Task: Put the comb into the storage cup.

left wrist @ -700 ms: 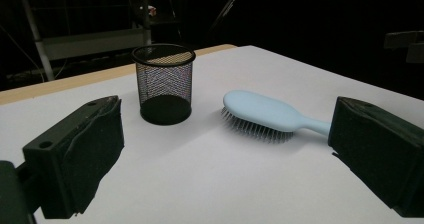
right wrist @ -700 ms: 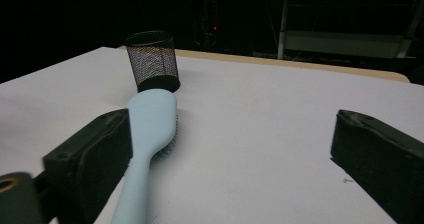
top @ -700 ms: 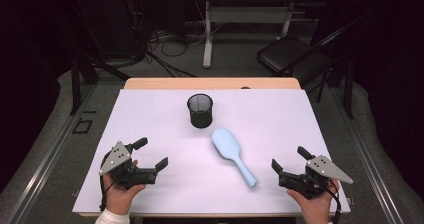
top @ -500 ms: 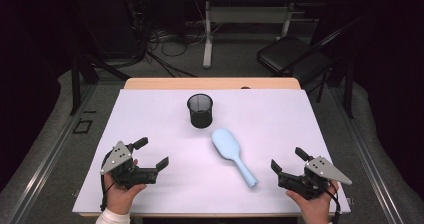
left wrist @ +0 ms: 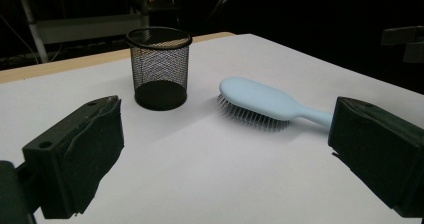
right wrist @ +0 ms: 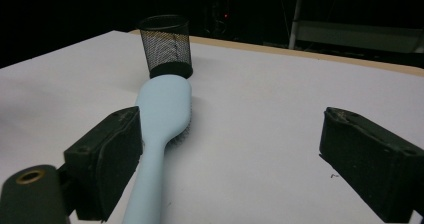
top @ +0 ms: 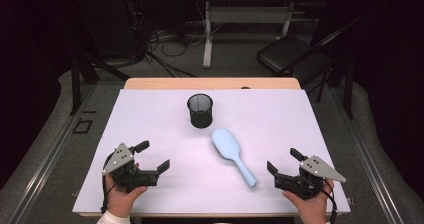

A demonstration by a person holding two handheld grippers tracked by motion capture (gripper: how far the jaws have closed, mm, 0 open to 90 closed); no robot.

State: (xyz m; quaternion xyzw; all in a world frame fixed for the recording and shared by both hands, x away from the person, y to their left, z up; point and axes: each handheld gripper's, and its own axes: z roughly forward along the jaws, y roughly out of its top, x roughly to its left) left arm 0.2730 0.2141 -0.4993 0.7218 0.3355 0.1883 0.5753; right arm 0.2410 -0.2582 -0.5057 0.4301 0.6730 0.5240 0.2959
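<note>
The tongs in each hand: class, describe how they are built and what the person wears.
Each set, left tongs and right tongs, has two blocky black jaws and a grey three-cornered plate on top. A black cable trails from each. A white sleeve cuff shows at the left wrist.

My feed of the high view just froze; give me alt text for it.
A light blue hairbrush lies bristles down on the white table, handle toward the person, beside an upright black mesh cup. The left gripper and right gripper, both open and empty, are held near the table's near edge.
</note>
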